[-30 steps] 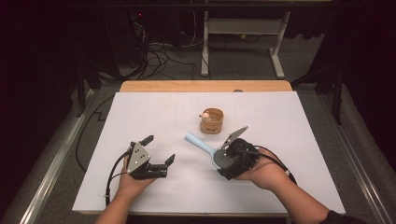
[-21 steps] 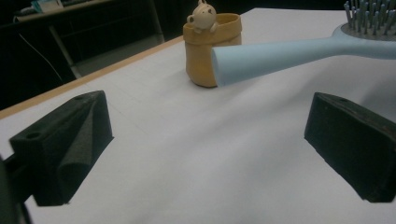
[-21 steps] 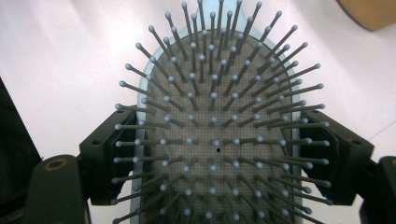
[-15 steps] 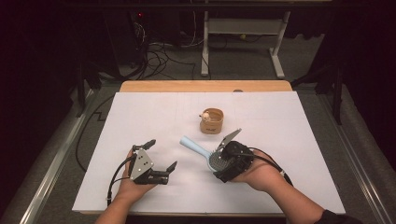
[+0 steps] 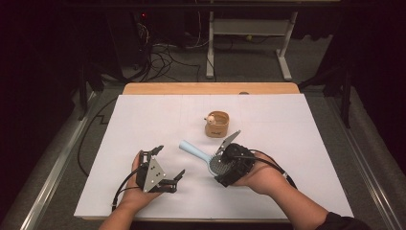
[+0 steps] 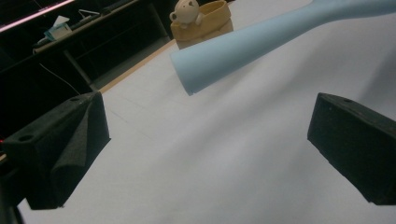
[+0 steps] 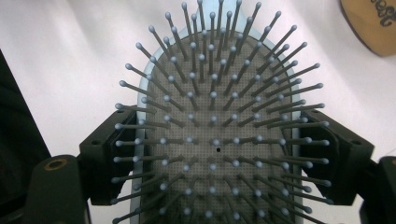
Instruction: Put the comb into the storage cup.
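Note:
A light blue hairbrush (image 5: 194,150) lies low over the white sheet. My right gripper (image 5: 221,168) is shut on its bristled head, and the handle points left toward my left gripper (image 5: 169,161). In the right gripper view the bristles (image 7: 215,130) face the camera, with the black pads clamping the head's two sides. My left gripper (image 6: 212,135) is open; its jaws have just been opening a little, with nothing between them. The handle's end (image 6: 261,44) hangs just beyond its jaws. A tan cup with a small figure on its rim (image 5: 218,123) stands behind the brush.
A white sheet (image 5: 287,124) covers the wooden table, whose far edge (image 5: 210,88) is bare. The tan cup (image 6: 203,23) stands past the handle in the left gripper view. Cables and a metal table frame (image 5: 246,28) lie on the floor beyond.
The brush and my right gripper have shifted slightly left and toward the person. My left gripper's jaws stand a bit wider; that hand has barely moved.

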Demonstrator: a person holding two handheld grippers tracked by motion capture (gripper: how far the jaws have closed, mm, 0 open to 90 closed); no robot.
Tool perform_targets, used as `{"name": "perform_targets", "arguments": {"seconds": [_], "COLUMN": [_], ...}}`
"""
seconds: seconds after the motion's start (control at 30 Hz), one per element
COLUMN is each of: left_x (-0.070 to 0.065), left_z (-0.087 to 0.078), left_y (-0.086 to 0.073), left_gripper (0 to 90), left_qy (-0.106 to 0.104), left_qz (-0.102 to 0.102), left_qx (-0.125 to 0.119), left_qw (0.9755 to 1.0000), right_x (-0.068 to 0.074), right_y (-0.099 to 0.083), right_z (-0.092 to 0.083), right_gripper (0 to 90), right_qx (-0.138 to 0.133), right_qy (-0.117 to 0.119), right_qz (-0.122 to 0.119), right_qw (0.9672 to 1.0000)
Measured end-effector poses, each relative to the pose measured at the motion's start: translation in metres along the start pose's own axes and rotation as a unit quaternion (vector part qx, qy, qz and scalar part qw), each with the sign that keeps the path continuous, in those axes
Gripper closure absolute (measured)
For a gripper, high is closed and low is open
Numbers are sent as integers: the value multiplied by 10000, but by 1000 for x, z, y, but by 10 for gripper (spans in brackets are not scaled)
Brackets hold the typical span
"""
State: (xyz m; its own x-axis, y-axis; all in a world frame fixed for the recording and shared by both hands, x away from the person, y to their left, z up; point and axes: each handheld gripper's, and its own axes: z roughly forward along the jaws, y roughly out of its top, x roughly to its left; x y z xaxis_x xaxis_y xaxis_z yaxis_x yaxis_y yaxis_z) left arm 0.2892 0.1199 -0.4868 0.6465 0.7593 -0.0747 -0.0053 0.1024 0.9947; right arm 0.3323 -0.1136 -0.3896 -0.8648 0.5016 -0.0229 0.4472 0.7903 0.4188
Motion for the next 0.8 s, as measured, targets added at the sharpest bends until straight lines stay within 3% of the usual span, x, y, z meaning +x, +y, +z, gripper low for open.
{"name": "perform_targets", "arguments": {"seconds": [0.2, 0.8], "left_x": [-4, -9], "left_z": [1, 1], "left_y": [-5, -7], "left_gripper": [0, 1], "left_qy": [-37, -98], "left_qz": [222, 488], "left_qx": [50, 38], "left_qw": [9997, 9988], "right_x": [6, 16], "right_y": [7, 20], "right_z": [2, 16], "right_gripper": [206, 207], "right_qx": [-3, 142], "right_qy": [72, 243], "right_qz": [-77, -270], "right_qw": [9999, 9992]}}
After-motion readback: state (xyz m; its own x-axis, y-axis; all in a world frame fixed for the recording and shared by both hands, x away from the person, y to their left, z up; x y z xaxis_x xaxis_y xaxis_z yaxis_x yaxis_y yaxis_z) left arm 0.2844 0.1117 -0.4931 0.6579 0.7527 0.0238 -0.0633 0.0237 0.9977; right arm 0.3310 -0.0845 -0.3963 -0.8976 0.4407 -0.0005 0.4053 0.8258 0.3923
